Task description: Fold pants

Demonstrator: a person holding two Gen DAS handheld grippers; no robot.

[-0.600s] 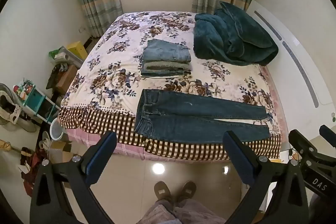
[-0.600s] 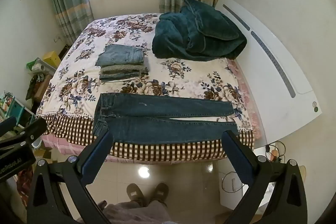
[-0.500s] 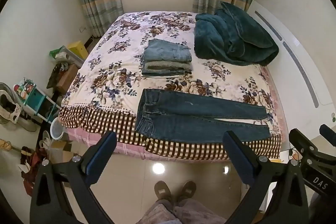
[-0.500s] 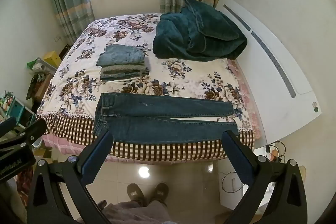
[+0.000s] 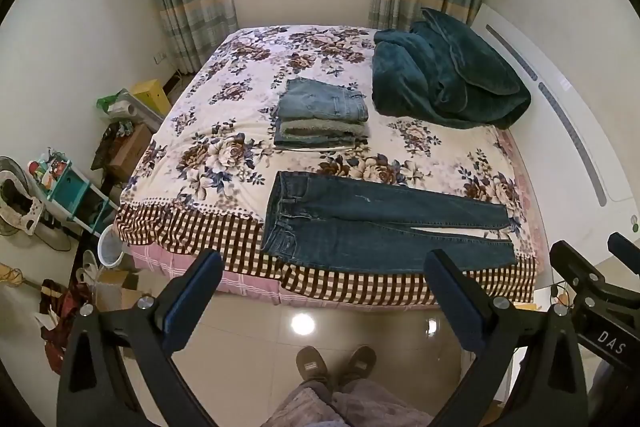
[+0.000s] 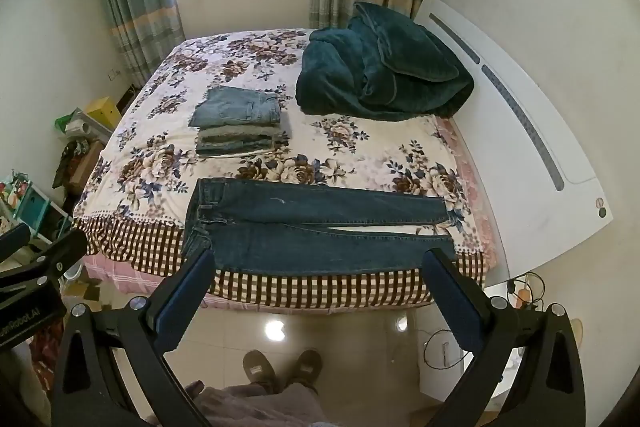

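Observation:
Dark blue jeans [image 5: 372,223] lie flat along the near edge of the floral bed [image 5: 224,131], waist to the left, legs to the right. They also show in the right wrist view [image 6: 304,227]. My left gripper [image 5: 324,295] is open and empty, held above the floor well short of the bed. My right gripper [image 6: 320,291] is open and empty, also short of the bed edge. Each gripper shows at the edge of the other's view.
A stack of folded jeans [image 5: 320,119] sits mid-bed behind the dark pair. A dark green blanket [image 5: 444,83] is heaped at the back right by the white headboard [image 5: 568,115]. Shelves and clutter [image 5: 60,187] stand left of the bed. My slippered feet [image 5: 336,367] stand on the tiled floor.
Both views have shifted very slightly; the bed sits a touch higher in frame. The jeans and both grippers are otherwise unchanged.

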